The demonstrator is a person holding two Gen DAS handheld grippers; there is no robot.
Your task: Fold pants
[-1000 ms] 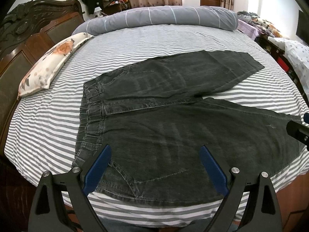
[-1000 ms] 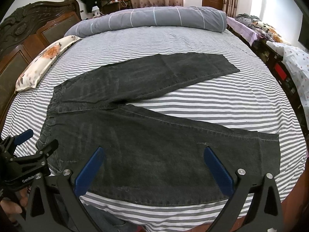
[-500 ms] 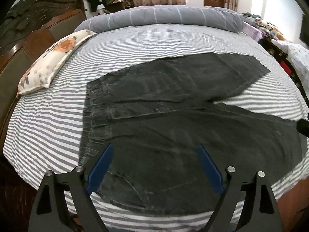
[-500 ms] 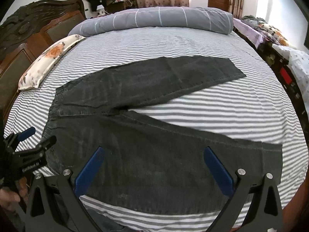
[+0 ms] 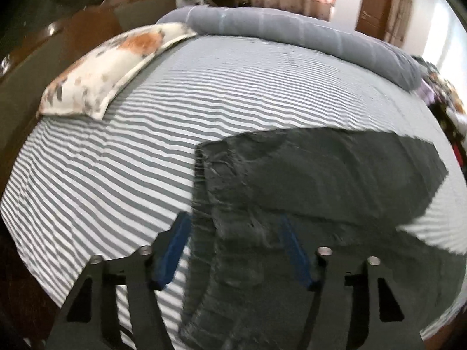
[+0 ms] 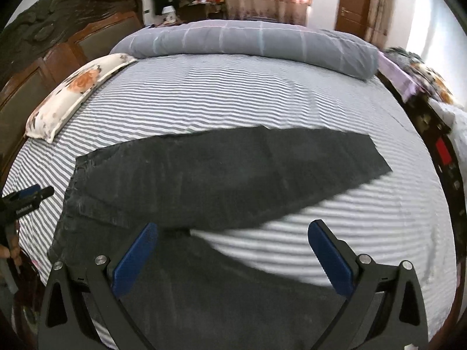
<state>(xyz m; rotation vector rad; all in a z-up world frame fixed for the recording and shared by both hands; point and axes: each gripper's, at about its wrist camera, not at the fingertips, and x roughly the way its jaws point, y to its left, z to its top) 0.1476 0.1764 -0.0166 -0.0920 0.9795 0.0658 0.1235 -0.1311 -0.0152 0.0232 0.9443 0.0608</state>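
Dark grey jeans [image 6: 221, 175] lie flat on the striped bed, waistband to the left and the two legs spread in a V to the right. In the blurred left wrist view my left gripper [image 5: 235, 245] hangs over the waistband edge [image 5: 204, 204]. Its jaws are closing, one blue pad [image 5: 175, 248] over the sheet and the other over the denim, and neither presses on the cloth. My right gripper [image 6: 233, 250] stands wide open above the crotch [image 6: 178, 230], nothing between its pads. The left gripper [image 6: 43, 190] also shows at the left edge of the right wrist view.
A floral pillow [image 6: 73, 93] lies at the left by the carved wooden headboard [image 6: 58, 29]. A rolled grey duvet [image 6: 248, 46] runs across the far side of the striped sheet [image 6: 233, 102]. Cluttered furniture [image 6: 437, 145] stands along the right. A hand [image 6: 8, 250] shows low at the left.
Both views have shifted left toward the waistband, and the left one has blurred with motion. The left gripper's jaws have narrowed. The right gripper stays wide open.
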